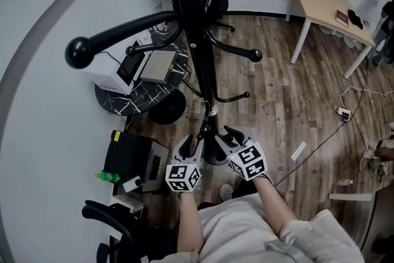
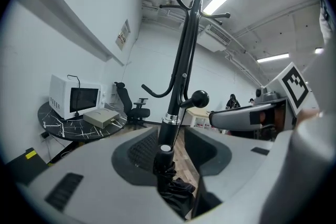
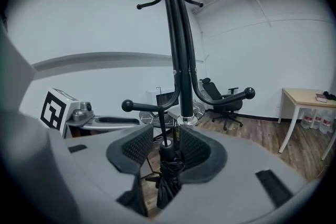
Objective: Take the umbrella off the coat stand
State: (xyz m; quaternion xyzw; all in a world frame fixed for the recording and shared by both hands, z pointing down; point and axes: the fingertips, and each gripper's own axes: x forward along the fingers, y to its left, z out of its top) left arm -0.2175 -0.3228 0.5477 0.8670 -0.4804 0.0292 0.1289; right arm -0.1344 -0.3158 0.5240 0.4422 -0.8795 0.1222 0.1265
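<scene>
Well, umbrella (image 3: 167,176) on coat stand (image 3: 179,60)

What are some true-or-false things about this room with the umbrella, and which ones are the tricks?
1. The folded umbrella is black. True.
2. The microwave sits on the wooden table. False: it sits on the round black table, next to a beige box.
3. The umbrella stands between the jaws of both the left gripper and the right gripper. True.
4. The coat stand is white. False: it is black, with ball-tipped hooks.
5. The left gripper's jaws are squeezed together with nothing between them. False: they stand apart, with the umbrella between them.
</scene>
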